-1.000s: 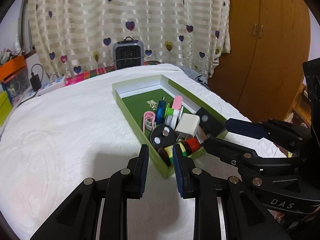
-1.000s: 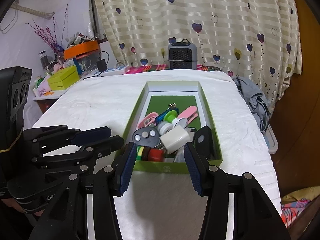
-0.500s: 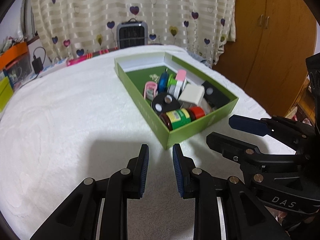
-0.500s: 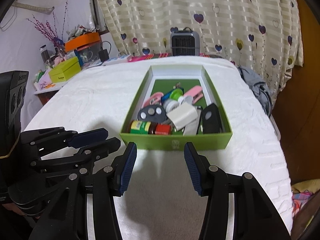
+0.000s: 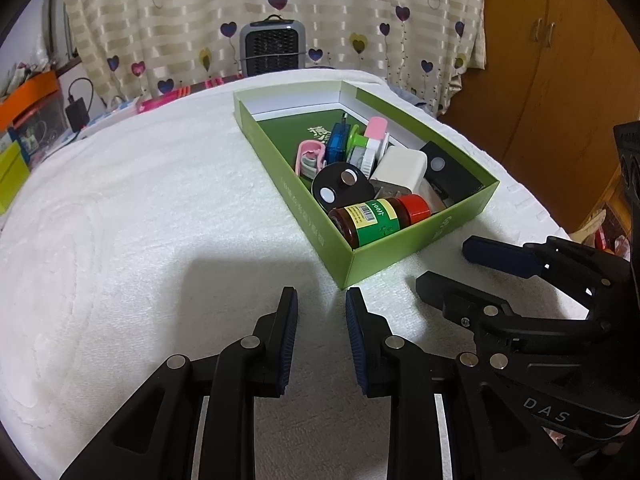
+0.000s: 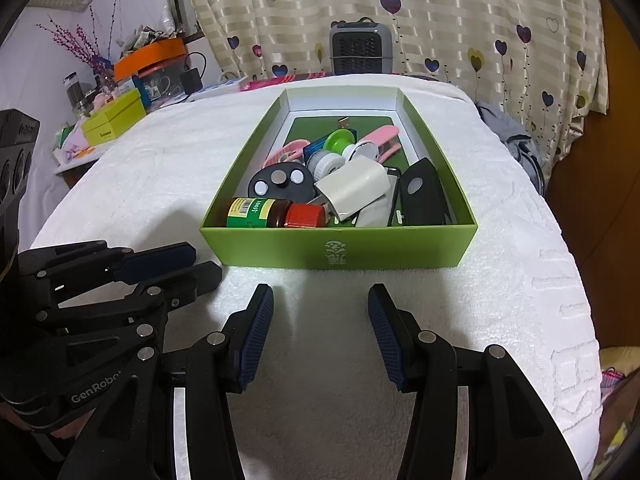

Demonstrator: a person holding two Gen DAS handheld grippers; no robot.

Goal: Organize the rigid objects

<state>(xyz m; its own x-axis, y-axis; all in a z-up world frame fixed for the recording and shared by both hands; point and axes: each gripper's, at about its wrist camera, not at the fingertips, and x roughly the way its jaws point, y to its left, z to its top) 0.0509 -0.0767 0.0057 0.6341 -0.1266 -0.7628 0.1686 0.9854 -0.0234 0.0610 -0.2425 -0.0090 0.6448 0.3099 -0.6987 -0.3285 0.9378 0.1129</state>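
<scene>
An open green box [image 5: 384,256] [image 6: 340,248] sits on the white cloth. It holds a brown bottle [image 5: 376,220] [image 6: 276,213] with a red cap, a white charger [image 5: 398,168] [image 6: 354,188], a black round fob [image 5: 340,188], a black flat fob [image 6: 422,192], a pink clip [image 5: 310,156] and other small items. My left gripper [image 5: 321,300] [image 6: 207,261] hovers just short of the box's near left corner, open a little and empty. In front of the near wall, my right gripper [image 6: 320,296] [image 5: 443,263] stands open wider, holding nothing.
The white cloth-covered table [image 5: 140,200] drops off at its right edge [image 6: 572,280]. A grey heater [image 6: 362,48] stands behind it by the heart-print curtain. A cluttered side table with a yellow-green box [image 6: 116,120] is at the left, and a wooden wardrobe [image 5: 560,60] at the right.
Both grippers have sunk and tipped downward, so the box now lies ahead of the fingertips instead of behind them. Neither jaw gap has visibly changed.
</scene>
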